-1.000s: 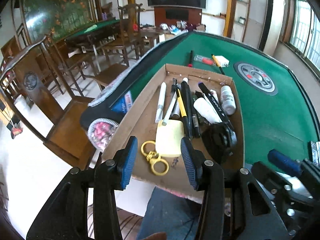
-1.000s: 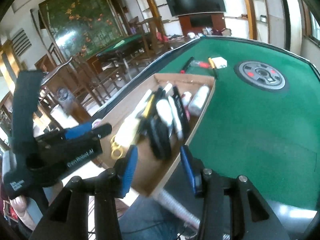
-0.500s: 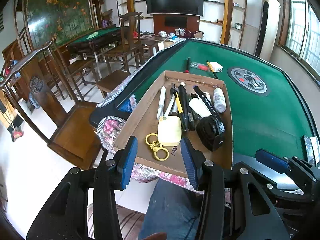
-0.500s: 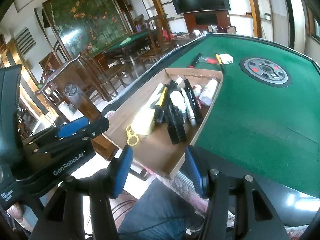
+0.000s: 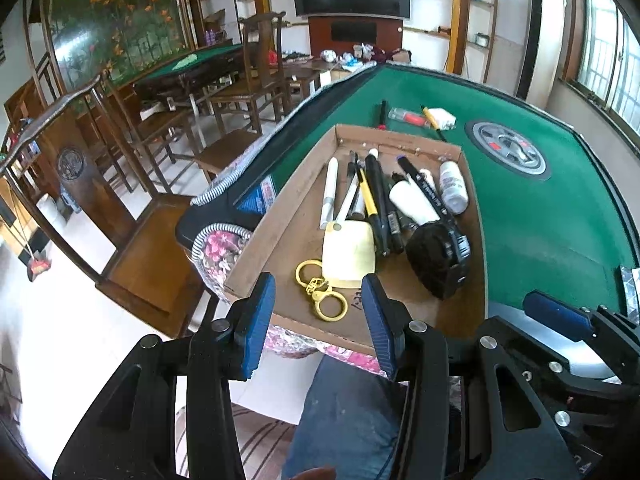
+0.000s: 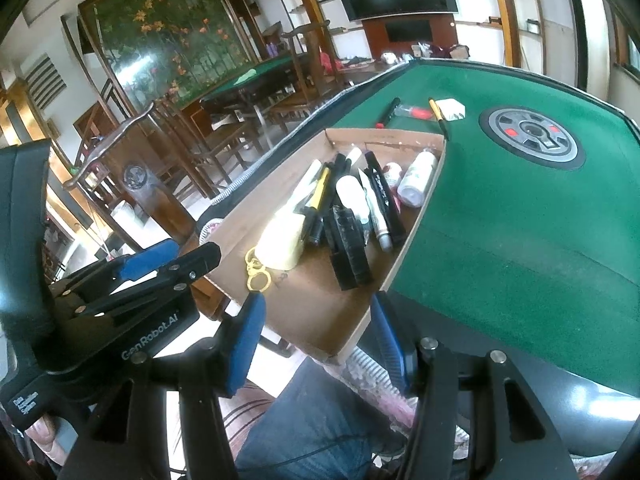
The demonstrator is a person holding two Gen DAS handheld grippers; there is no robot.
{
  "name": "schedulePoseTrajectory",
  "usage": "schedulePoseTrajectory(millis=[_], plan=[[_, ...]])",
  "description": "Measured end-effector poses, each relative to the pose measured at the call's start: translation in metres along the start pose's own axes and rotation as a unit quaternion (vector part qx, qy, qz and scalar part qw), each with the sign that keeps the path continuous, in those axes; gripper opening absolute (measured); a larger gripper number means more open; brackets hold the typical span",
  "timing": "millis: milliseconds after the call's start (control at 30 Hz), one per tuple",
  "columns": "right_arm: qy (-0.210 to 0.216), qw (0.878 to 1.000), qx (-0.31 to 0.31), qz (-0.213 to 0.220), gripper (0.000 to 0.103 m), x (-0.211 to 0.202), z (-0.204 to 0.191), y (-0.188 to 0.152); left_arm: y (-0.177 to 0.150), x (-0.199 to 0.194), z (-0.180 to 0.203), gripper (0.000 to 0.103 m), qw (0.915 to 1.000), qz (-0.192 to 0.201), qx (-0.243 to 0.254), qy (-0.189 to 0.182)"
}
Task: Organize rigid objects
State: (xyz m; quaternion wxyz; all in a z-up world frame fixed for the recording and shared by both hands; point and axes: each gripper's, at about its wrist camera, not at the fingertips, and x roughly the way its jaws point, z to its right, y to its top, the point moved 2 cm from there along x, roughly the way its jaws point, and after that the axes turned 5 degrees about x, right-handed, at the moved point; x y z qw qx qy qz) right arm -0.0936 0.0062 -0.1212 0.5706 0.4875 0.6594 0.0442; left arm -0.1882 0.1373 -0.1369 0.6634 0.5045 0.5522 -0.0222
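Left wrist view: left gripper (image 5: 318,320) is held spread and empty just short of the cardboard tray (image 5: 280,216); pens (image 5: 374,200) are gathered inside.

Right wrist view: right gripper (image 6: 316,340), jaws just opened wider, nothing between, is poised at the tray's near corner; stray pens (image 6: 386,114) are left beyond the tray, likely next.

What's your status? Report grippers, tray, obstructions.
Left gripper open, empty; right gripper just widened, empty. Cardboard tray loaded; four items on felt beyond. Nothing blocking.
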Motion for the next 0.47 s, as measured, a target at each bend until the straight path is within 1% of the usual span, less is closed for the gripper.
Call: schedulePoseTrajectory(millis=[300, 467], plan=[[-0.021, 1.0, 0.002, -0.016, 0.055, 0.02, 0.004, 0.002, 0.003, 0.036, -0.002, 0.045, 0.9994, -0.034, 0.003, -0.005], [-0.027, 0.999, -0.003, -0.02, 0.055, 0.026, 0.001, 0.004, 0.007, 0.048, -0.006, 0.045, 0.9995, -0.032, -0.001, -0.003]])
